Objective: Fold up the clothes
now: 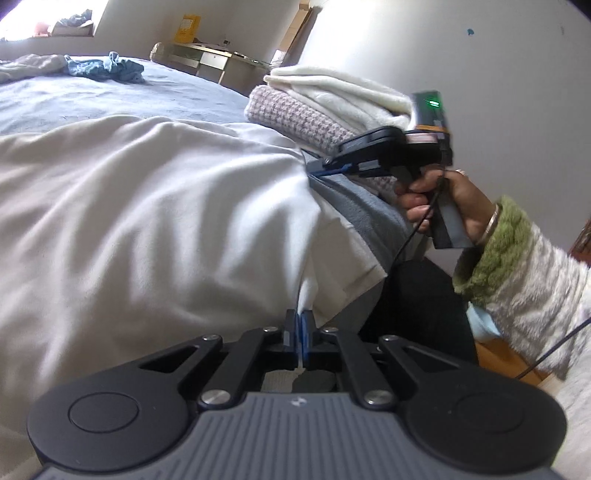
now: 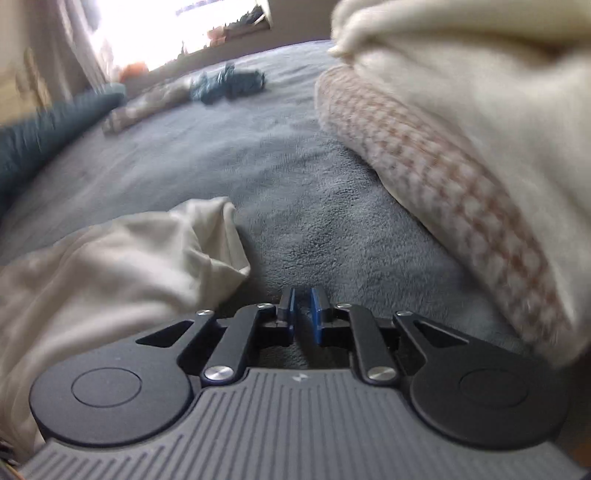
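The left gripper (image 1: 300,325) has its fingers pinched tight on an edge of the white garment (image 1: 147,206), which spreads ahead of them over the bed (image 1: 92,96). The right gripper (image 2: 303,306) has a narrow gap between its fingers, nothing visibly in it; the garment's corner lies just to their left.

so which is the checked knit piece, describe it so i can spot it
On the blue-grey bed cover, look at the folded stack by the wall. It is the lower piece, the checked knit, under the cream fleece; its pinkish houndstooth weave marks it out from the plain fabrics.

Sunlit window (image 2: 155,26) (glaring), pale wall (image 1: 443,44)
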The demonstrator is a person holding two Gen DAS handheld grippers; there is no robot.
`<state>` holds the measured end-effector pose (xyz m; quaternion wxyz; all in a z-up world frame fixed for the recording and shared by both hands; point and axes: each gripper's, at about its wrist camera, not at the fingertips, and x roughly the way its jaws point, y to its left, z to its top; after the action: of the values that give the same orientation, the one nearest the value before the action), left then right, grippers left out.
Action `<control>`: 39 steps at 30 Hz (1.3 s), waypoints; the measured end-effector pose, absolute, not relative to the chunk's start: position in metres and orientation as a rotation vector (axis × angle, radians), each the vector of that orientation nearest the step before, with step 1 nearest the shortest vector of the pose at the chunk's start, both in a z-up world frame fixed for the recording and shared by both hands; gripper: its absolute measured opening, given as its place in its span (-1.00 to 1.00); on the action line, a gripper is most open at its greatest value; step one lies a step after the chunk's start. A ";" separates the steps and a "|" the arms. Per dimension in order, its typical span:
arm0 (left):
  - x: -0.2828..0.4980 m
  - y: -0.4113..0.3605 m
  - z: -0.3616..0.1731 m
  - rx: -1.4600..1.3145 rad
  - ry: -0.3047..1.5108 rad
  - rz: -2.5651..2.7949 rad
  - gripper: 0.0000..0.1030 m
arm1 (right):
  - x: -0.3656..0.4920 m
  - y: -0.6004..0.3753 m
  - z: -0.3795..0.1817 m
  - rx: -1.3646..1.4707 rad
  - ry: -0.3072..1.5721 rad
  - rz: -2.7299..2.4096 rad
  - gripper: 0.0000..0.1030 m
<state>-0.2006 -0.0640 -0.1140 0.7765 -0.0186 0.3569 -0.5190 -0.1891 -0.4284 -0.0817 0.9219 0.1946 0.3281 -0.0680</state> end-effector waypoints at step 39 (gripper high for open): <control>-0.207 0.076 -0.111 -0.295 0.757 -0.647 -0.60 | -0.251 -0.259 -0.093 -0.088 0.658 0.225 -0.77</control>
<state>-0.2069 0.0763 -0.1106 0.8682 -0.1408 0.3619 -0.3090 -0.2513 -0.2591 -0.0932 0.9392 -0.0430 0.3224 0.1102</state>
